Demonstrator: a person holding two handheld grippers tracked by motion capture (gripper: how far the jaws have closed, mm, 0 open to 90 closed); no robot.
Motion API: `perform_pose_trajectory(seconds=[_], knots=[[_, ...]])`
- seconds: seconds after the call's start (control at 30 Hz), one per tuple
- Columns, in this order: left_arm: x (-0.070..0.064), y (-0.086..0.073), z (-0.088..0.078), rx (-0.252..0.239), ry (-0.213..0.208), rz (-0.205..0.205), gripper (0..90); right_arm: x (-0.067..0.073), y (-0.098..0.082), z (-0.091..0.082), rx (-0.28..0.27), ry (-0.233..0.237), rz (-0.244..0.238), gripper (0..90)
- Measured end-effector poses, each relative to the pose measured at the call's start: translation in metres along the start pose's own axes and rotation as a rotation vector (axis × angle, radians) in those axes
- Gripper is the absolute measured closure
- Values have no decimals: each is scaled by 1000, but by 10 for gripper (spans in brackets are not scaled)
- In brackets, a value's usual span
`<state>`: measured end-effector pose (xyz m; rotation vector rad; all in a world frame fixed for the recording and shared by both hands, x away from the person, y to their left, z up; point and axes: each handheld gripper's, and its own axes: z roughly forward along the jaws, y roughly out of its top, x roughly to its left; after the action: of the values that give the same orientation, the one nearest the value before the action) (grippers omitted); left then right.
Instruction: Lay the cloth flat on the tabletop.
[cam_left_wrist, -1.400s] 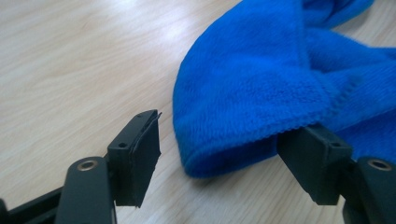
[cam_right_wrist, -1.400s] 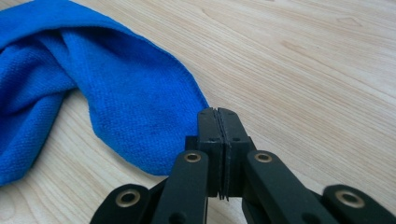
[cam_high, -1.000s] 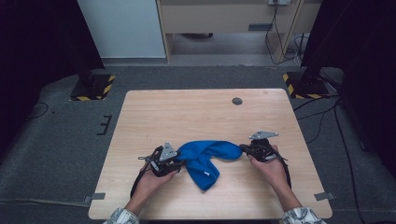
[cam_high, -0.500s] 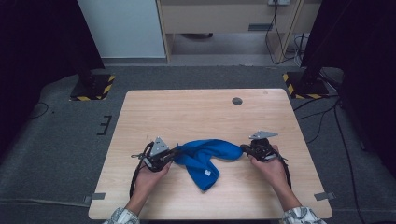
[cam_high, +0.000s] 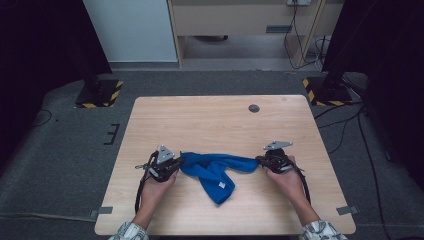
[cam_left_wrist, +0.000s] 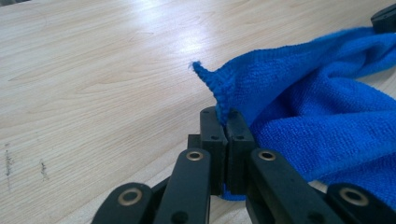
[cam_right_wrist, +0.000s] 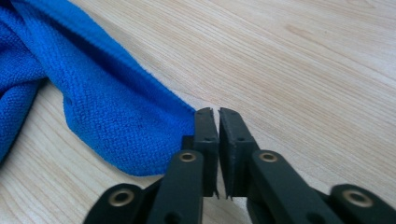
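Note:
A blue cloth (cam_high: 215, 170) lies stretched across the near part of the wooden table (cam_high: 210, 120), with a flap hanging toward me. My left gripper (cam_high: 180, 162) is shut on its left corner. In the left gripper view the cloth's corner (cam_left_wrist: 219, 84) pokes out past the closed left gripper (cam_left_wrist: 226, 114). My right gripper (cam_high: 259, 161) sits at the cloth's right end and its jaws have just parted. In the right gripper view a thin slit shows in the right gripper (cam_right_wrist: 217, 114). The cloth (cam_right_wrist: 102, 107) ends against the outside of its left jaw, with nothing in the slit.
A small black round grommet (cam_high: 254, 108) sits in the far right part of the tabletop. Dark stands with yellow-and-black striped bases (cam_high: 97, 92) (cam_high: 325, 90) flank the table on the floor. Cables (cam_high: 345, 120) run along the floor at the right.
The left gripper closed on the cloth's left corner and drew it to the left, so the bunched cloth now spans between both grippers. The right hand stayed in place.

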<state>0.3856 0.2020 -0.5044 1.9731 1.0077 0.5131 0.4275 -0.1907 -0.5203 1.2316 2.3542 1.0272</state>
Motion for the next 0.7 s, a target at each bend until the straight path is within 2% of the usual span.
perform_pose_trajectory(seconds=[0.07, 0.1, 0.13, 0.17, 0.3, 0.33, 0.4, 0.47, 0.6, 0.7], knots=[[-1, 0, 1, 3, 1, 0, 884, -1, 0, 0, -5, 9, 11, 796], [-1, 0, 1, 5, 3, 1, 884, -1, -1, -2, -15, 9, 29, 736], [-1, 0, 1, 5, 3, 1, 883, -1, -1, -2, -15, 9, 29, 736], [-1, 0, 1, 8, 6, 1, 883, -3, 0, -4, -33, 16, 57, 683], [-1, 0, 1, 9, 11, 3, 883, -4, 0, -4, -47, 33, 87, 614], [0, 0, 0, 9, 13, 2, 883, -3, 0, -2, -47, 32, 79, 576], [0, 0, 0, 8, 14, 1, 883, -1, 0, 0, -43, 30, 79, 556], [1, 0, 0, 7, 20, -1, 883, 4, 0, 5, -24, 19, 63, 482], [3, 0, 0, 8, 28, -6, 884, 9, 0, 9, -9, 18, 46, 461], [4, -1, 0, 13, 33, -9, 884, 10, -1, 9, -10, 30, 41, 479]])
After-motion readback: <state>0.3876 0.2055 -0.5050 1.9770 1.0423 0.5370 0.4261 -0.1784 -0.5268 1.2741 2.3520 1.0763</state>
